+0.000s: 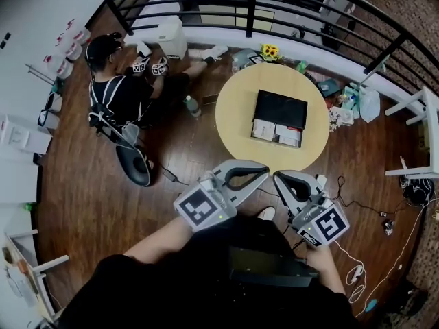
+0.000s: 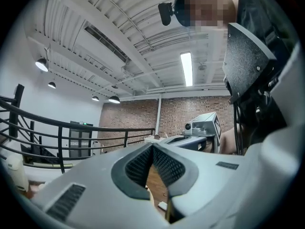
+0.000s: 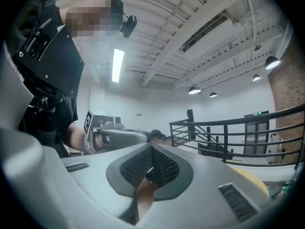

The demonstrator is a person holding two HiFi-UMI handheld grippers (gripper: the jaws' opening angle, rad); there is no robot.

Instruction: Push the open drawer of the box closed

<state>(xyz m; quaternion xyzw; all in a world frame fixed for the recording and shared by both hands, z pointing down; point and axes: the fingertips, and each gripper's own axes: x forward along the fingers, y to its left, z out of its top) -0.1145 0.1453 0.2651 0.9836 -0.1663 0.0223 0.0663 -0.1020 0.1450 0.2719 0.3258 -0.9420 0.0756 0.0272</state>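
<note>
Short of the table (image 1: 233, 125), fingers (image 2: 136, 168) together, empty.

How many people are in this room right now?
2. One person sits on the floor at upper left, near the railing; the camera wearer fills the bottom edge. Others may be out of view.

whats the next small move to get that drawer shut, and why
Probably bring the right gripper forward over the round table's near edge toward the front of the open drawer. Both it and the left gripper sit short of the table, jaws together and empty, while the drawer juts from the black box toward the person.
</note>
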